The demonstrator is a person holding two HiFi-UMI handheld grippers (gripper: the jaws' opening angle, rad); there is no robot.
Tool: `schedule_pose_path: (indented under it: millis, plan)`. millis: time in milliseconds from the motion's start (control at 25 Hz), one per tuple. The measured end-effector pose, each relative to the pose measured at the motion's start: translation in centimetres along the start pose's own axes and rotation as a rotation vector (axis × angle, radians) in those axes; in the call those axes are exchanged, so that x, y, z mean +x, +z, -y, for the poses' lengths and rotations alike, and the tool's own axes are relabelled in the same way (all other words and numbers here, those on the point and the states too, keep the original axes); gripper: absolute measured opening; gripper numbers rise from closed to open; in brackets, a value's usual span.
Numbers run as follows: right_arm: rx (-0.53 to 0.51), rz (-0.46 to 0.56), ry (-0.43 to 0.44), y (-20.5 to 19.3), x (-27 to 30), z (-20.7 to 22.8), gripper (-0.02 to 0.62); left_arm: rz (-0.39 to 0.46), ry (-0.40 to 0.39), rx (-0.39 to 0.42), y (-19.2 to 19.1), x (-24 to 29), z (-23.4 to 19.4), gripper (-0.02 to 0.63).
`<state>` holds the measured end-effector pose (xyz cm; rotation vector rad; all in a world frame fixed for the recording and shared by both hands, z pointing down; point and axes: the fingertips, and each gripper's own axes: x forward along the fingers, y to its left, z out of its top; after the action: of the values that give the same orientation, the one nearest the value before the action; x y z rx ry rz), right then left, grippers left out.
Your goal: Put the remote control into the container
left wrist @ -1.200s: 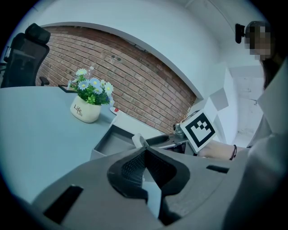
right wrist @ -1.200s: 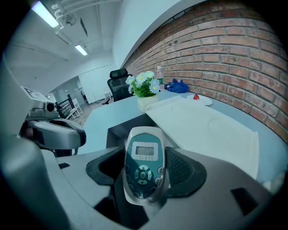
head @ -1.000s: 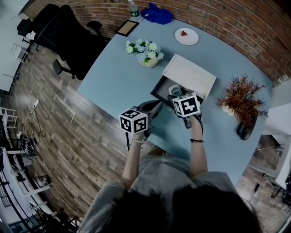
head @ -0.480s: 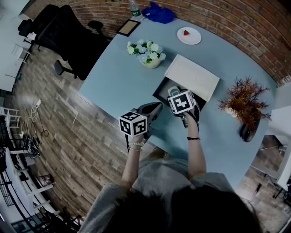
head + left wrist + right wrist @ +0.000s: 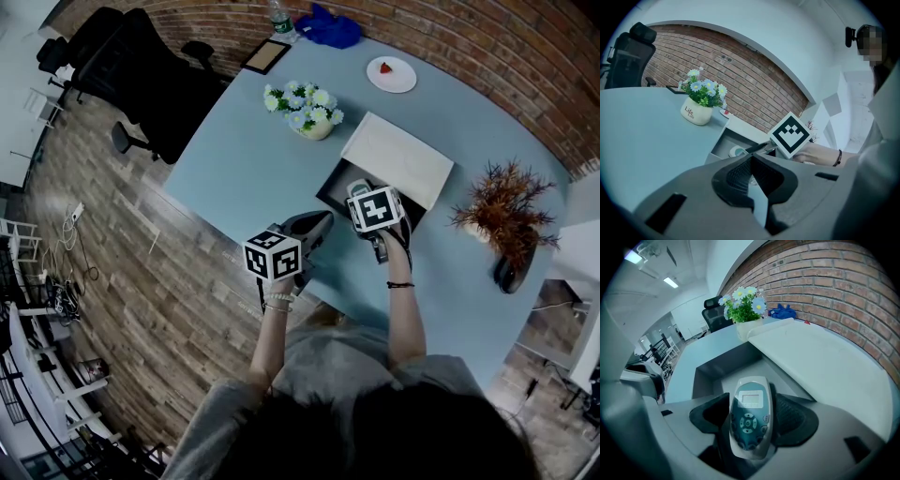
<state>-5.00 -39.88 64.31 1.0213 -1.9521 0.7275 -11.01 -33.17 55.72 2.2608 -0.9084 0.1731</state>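
Observation:
A grey remote control (image 5: 750,420) with a small screen and dark buttons is gripped between the jaws of my right gripper (image 5: 751,401). Its front end hangs over the open dark container (image 5: 723,373). In the head view the right gripper (image 5: 367,199) reaches over the container (image 5: 336,185), and the remote's tip (image 5: 359,190) shows ahead of the marker cube. My left gripper (image 5: 314,225) hovers over the table's near edge, left of the container, jaws shut with nothing in them. The left gripper view shows its tip (image 5: 752,158), with the remote (image 5: 737,151) beyond it.
The container's white lid (image 5: 398,159) lies against its far side. A pot of flowers (image 5: 305,111) stands behind, a white plate (image 5: 391,73) farther back, and a reddish dried plant (image 5: 502,211) at the right. An office chair (image 5: 141,75) is beside the blue table (image 5: 244,169).
My right gripper has carried the remote a little forward and left, so that it is over the container's opening. The left gripper has hardly moved.

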Motion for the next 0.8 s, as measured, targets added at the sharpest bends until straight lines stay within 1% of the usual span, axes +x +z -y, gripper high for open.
schedule_pose_path:
  millis: [360,480,640,800]
  plan:
    - [0.007,0.02,0.009,0.1,-0.3,0.1,0.287,0.007,-0.011,0.004,0.1,-0.2,0.6,0.003]
    - [0.017,0.058,0.016,0.4,-1.0,0.0,0.287,0.018,-0.014,0.011,0.3,-0.2,0.8,0.003]
    - [0.005,0.119,0.023,1.0,-2.4,-0.2,0.287,0.031,-0.027,0.022,0.6,-0.1,1.3,0.003]
    - [0.023,0.198,0.028,1.7,-4.0,0.0,0.285,0.044,-0.046,0.039,0.9,0.4,2.3,0.003]
